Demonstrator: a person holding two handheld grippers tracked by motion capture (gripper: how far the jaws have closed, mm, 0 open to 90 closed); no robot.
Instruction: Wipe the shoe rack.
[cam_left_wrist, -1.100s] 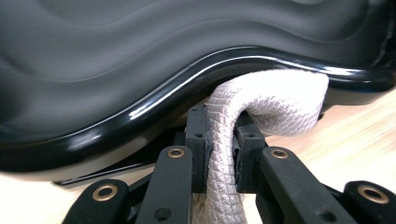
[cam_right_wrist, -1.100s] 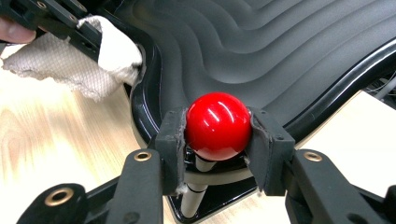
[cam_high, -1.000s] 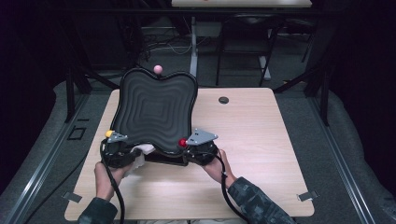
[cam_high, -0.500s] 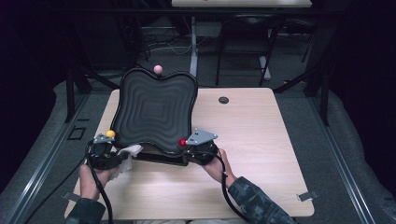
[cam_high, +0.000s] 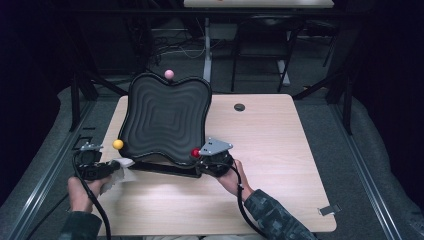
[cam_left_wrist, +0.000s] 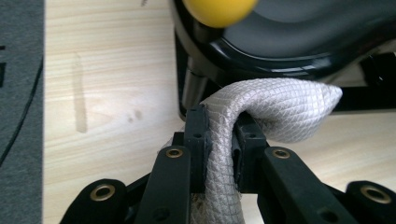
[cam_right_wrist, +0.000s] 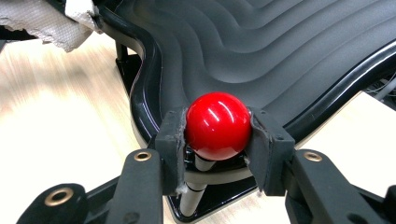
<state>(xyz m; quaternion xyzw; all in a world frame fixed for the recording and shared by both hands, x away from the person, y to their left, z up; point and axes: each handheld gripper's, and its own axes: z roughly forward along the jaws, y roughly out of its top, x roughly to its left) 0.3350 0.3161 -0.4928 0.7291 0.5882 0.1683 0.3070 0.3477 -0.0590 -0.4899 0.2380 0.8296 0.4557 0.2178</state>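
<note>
1. My right gripper (cam_high: 200, 156) has its jaws clamped on the red ball (cam_right_wrist: 218, 125), which sits on a short post at the near right corner of the black tray (cam_high: 165, 120).
2. The tray has a wavy, ridged surface and stands tilted on its base on the left half of the desk (cam_high: 270, 150), the far edge raised.
3. My left gripper (cam_high: 111, 169) has its jaws pressed together on a folded white cloth (cam_left_wrist: 275, 109), near the desk's left edge.
4. The cloth bulges out past the jaws, just below the tray's near left corner; I cannot tell whether it touches the rim.
5. A yellow ball (cam_high: 118, 144) sits at that near left corner, and a pink ball (cam_high: 169, 74) tops the tray's far edge.
</note>
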